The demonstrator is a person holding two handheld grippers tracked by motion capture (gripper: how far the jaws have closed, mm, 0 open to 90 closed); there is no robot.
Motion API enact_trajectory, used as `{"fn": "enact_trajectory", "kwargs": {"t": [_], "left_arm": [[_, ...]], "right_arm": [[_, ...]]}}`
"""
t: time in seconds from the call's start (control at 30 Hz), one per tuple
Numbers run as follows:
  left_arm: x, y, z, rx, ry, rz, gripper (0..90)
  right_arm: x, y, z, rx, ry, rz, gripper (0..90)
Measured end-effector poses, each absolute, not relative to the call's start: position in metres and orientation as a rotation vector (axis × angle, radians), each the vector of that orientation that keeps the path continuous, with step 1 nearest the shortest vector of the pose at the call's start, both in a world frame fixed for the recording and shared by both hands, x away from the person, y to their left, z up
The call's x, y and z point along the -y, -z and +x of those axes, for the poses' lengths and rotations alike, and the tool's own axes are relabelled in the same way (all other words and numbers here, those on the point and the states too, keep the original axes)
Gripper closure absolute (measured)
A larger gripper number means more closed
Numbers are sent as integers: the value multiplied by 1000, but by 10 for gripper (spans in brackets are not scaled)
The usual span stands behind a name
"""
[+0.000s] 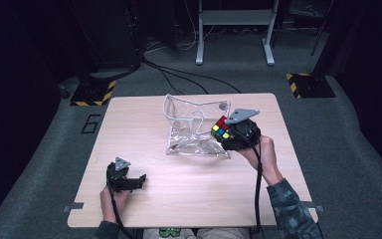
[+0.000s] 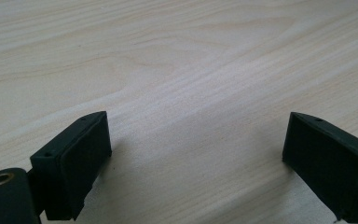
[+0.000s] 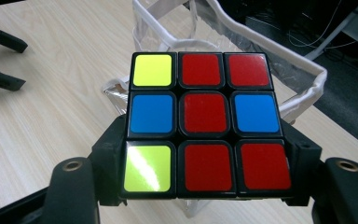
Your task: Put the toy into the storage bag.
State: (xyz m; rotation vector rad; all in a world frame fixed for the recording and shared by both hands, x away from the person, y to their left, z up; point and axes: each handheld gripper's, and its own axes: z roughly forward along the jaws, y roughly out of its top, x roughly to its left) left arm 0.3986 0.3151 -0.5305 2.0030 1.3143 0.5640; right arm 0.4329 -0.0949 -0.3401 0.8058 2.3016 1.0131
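— While the right gripper (image 3: 205,186) sits clenched on that Rubik's cube (image 3: 204,122), can you see the whole cube?

— No. From the right gripper view I get one face: mostly red stickers, two blue, two yellow-green, set in black plastic with rounded corners. The jaws cover its side edges, and the lowest yellow-green sticker glares. From above, the cube (image 1: 221,128) is small and partly under the gripper's grey three-cornered plate, held just over the near right corner of the clear plastic bag (image 1: 194,127).

— And the bag?

— Transparent, crumpled, glossy, with a white piped rim. It stands open in the middle of the table; what lies at its bottom is hard to make out through the creases.

— The left gripper (image 1: 125,178)?

— Released. Its jaws stand wide apart with bare wood between them, near the table's front left, well apart from the bag.

— The table (image 1: 144,119)?

— Pale wood grain, matte. Grey carpet underneath, black cables, yellow-and-black striped bases, a grey metal frame behind; the room's edges are too dark to read.
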Motion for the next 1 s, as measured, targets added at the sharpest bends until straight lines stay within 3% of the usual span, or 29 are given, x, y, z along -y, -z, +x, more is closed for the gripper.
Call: {"fn": "enact_trajectory", "kwargs": {"t": [1.0], "left_arm": [[-315,530,399,-1309,-560,2007,75]], "right_arm": [[86,314,481,-2283,-996,847,334]]}}
